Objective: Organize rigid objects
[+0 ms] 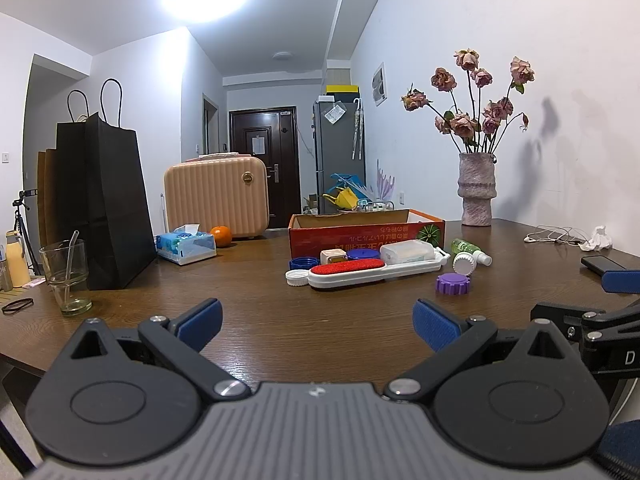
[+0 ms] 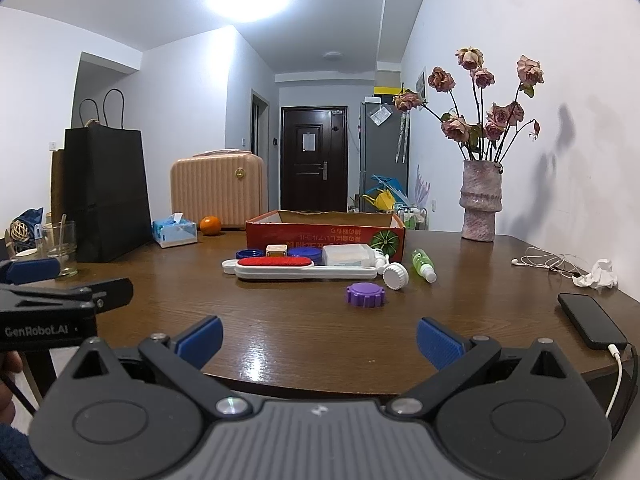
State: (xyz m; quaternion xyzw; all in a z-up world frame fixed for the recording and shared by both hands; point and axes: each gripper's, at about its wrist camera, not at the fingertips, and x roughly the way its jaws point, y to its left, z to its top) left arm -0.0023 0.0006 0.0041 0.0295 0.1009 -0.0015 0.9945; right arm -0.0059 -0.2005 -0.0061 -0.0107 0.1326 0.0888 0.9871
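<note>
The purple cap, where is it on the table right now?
The purple cap lies alone on the brown table, in front of the white lint brush and just left of the white round cap, nearer the right gripper.

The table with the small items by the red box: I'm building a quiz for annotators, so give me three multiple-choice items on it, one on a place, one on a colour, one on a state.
1. Where does the purple cap lie?
A. inside the red box
B. on the bare table, nearer the camera than the lint brush
C. on the tissue box

2. What colour is the pad of the lint brush?
A. red
B. green
C. yellow

3. How do the right tongs stand?
A. shut on a cap
B. shut and empty
C. open and empty

Answers:
1 B, it sits alone on the wood of the table, in front of the brush and outside the red box.
2 A, the oval pad is red in a white frame.
3 C, the blue fingers stand wide apart with only table between them.
</note>
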